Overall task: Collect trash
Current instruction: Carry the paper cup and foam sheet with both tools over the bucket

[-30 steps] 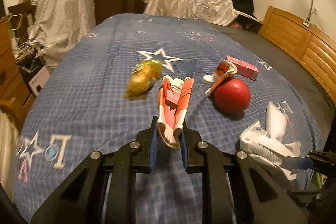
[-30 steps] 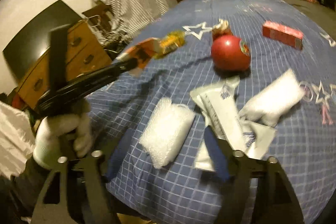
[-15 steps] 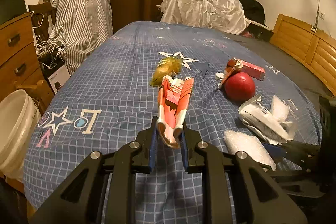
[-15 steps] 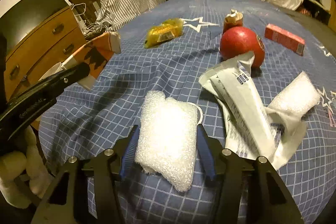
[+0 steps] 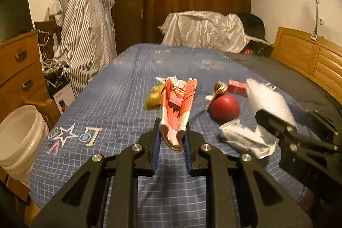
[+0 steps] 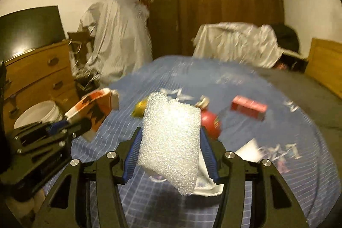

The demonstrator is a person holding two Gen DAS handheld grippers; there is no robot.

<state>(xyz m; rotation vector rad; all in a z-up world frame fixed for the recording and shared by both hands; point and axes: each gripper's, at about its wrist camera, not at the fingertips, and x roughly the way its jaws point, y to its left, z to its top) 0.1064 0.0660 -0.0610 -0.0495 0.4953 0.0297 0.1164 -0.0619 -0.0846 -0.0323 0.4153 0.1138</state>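
While the left claw (image 5: 171, 140) pinches a limp orange wrapper (image 5: 178, 106), the right claw (image 6: 170, 149) squeezes light, springy foam (image 6: 171, 138) across its middle; both look crushable.

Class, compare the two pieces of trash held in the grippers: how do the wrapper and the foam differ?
The wrapper is orange, red and white, glossy and narrow; the foam is plain white, bumpy and broad. The left gripper pinches the wrapper with jaws nearly together; the right gripper holds the foam with jaws wider apart. Both are clamped and lifted off the bed.
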